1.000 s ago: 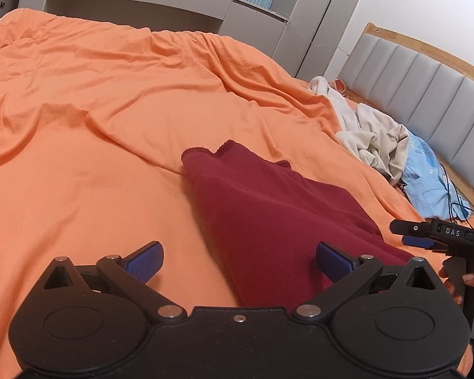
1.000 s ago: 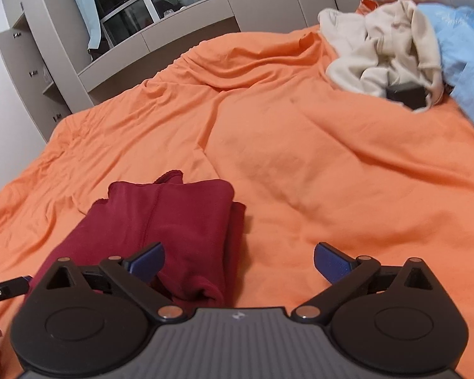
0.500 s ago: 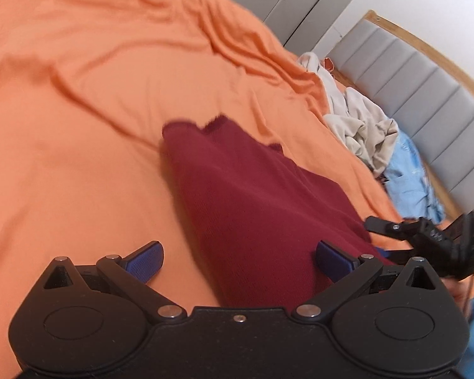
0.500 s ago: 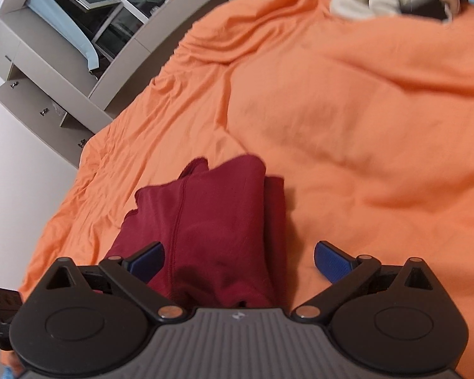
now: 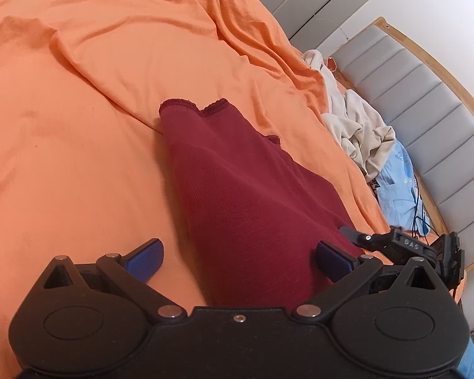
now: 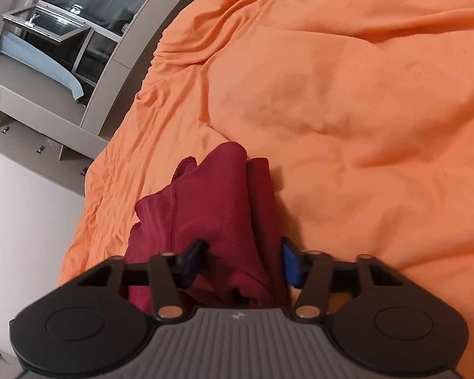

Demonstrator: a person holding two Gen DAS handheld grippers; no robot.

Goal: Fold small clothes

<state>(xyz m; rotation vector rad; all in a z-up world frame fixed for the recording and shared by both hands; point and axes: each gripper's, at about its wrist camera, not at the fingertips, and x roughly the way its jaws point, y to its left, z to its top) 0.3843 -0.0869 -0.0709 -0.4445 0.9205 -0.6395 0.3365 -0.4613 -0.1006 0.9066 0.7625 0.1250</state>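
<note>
a dark red garment (image 5: 243, 208) lies folded lengthwise on the orange bedsheet (image 5: 79, 158); the left gripper (image 5: 240, 260) has its blue pads spread wide, straddling the garment's near end, released; the right gripper (image 6: 241, 262) has its pads drawn in against a bunched edge of the same cloth, grasping it; a heap of cream clothes (image 5: 357, 129) and a light blue cloth (image 5: 398, 189) sit near the grey headboard (image 5: 426, 101).
</note>
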